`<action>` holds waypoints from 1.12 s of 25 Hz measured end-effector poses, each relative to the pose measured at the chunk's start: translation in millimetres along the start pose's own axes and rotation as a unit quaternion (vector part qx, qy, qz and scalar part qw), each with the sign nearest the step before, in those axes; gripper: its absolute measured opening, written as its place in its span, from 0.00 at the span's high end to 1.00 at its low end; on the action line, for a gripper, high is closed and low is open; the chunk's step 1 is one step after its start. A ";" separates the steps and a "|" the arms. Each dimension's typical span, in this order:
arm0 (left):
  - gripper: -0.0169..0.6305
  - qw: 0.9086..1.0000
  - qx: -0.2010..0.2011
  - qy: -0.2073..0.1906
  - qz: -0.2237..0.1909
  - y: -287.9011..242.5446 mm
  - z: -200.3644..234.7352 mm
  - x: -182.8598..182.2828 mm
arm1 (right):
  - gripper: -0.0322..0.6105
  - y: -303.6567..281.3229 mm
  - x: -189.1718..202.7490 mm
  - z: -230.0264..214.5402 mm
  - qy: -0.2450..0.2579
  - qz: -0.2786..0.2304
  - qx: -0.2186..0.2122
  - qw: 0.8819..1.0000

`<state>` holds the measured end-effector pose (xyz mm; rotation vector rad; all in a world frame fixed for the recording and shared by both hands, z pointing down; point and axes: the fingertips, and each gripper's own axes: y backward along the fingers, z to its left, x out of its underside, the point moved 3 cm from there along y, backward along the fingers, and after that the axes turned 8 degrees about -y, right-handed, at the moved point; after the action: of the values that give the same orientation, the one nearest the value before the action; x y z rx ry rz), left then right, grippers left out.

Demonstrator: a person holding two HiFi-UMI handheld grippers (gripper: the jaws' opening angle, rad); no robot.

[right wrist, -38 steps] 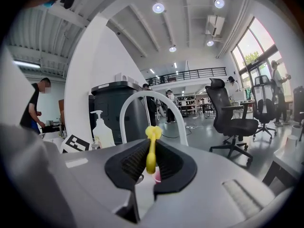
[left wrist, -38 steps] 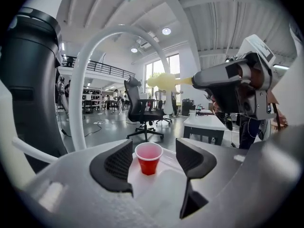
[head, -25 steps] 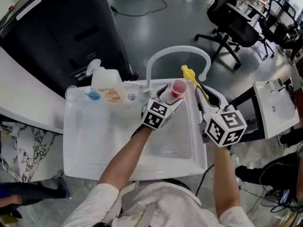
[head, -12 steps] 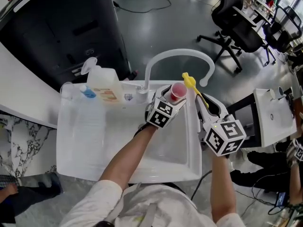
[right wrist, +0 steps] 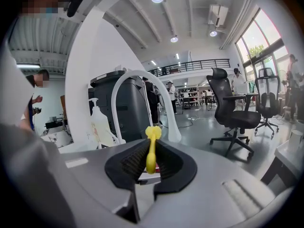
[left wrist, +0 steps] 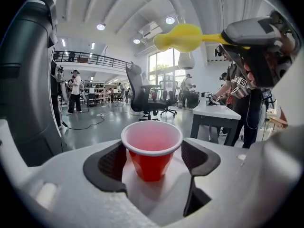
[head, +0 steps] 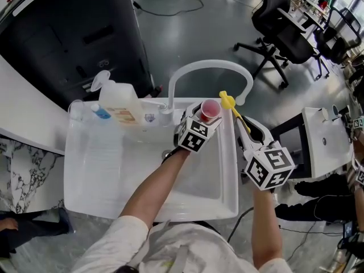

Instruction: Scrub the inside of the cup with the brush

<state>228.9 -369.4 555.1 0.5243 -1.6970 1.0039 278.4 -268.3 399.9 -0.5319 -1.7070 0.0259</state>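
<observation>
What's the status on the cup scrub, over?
Left gripper shut on red cup, upright over the sink. Right gripper shut on yellow brush, tip beside the cup's rim, not inside. Faucet arches just beyond; nothing blocks the cup's mouth.

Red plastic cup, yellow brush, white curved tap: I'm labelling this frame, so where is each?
Red plastic cup (left wrist: pixel 151 165): left gripper view, red outer wall.
Yellow brush (right wrist: pixel 151 151): right gripper view, middle of its handle.
White curved tap (head: pixel 210 65): head view, top of arch.

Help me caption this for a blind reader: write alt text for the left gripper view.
The left gripper clasps an upright, empty red cup between its dark jaws. Higher up, the right gripper holds a yellow brush, its head above and right of the cup, outside it. An office chair stands behind.
</observation>
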 end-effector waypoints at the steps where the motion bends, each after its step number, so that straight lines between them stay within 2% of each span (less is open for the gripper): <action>1: 0.41 1.000 -0.001 0.001 0.000 -1.0 -0.3 -0.2 | 0.90 1.2 0.3 -1.0 0.000 0.000 0.000 1.000; 3: 0.42 1.000 -0.003 0.001 0.000 -1.8 -0.6 -0.4 | 0.90 3.3 0.9 -2.2 -0.001 0.001 0.001 1.000; 4: 0.49 1.000 -0.004 0.000 -0.001 -1.5 -0.4 -0.6 | 0.90 4.0 1.4 -2.6 -0.001 0.001 0.001 1.000; 11: 0.50 1.000 0.002 -0.008 -0.005 14.7 -0.7 -11.8 | 0.90 6.8 -1.0 -1.5 -0.007 -0.001 -0.002 1.000; 21: 0.51 0.999 -0.015 -0.028 -0.004 66.0 9.3 -25.0 | 0.90 -2.3 -7.2 23.5 -0.006 -0.007 -0.037 0.999; 28: 0.51 1.000 -0.023 -0.011 -0.006 114.9 16.6 -34.0 | 0.90 -2.5 -14.1 46.9 0.009 -0.006 -0.070 0.997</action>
<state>145.7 -323.9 480.0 0.5174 -1.7291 0.9513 235.1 -262.7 377.4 -0.6239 -1.7033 -0.1077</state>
